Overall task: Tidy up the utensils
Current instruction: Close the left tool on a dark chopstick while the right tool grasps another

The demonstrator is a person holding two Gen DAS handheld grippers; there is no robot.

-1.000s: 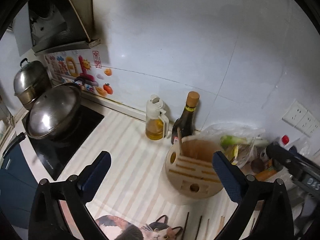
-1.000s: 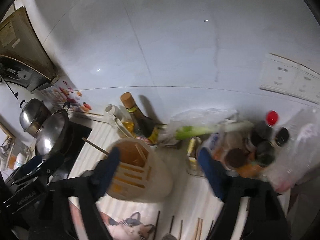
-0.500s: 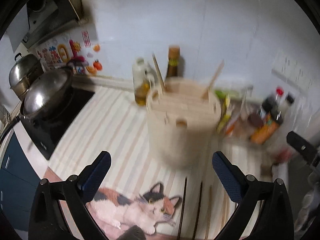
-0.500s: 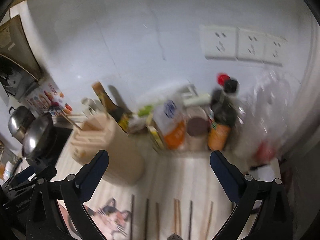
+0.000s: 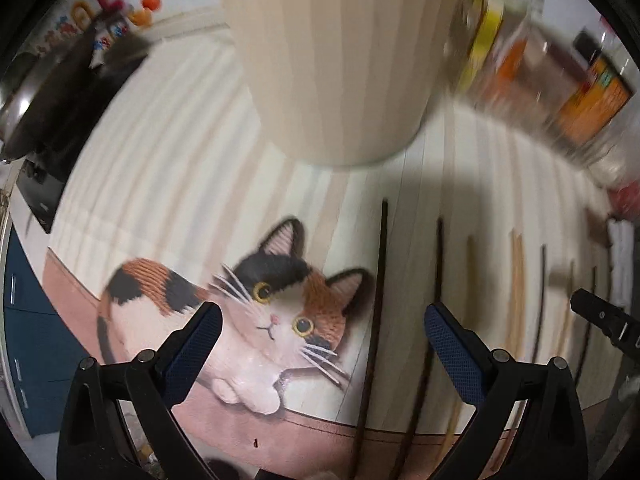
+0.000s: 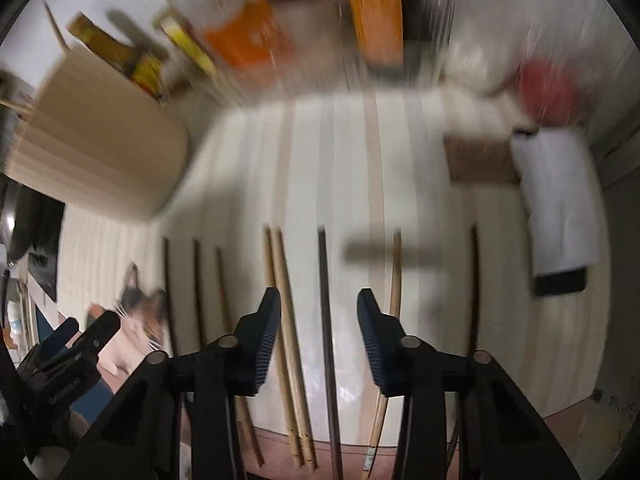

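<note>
Several chopsticks lie side by side on the striped counter mat. In the right wrist view my right gripper is open, low over them, with a dark chopstick between its jaws and a pair of light chopsticks just left. The beige wooden utensil holder stands at the left. In the left wrist view my left gripper is open and empty above the cat picture, with dark chopsticks between the jaws toward the right finger. The utensil holder stands close ahead.
Bottles and packets crowd the back wall, blurred. A white cloth and a red object lie at the right. A black stove with a pan is at the left. The counter's front edge is near.
Both grippers have dropped and tilted down from facing the wall to close over the counter. The right gripper's jaws have narrowed around the dark chopstick.
</note>
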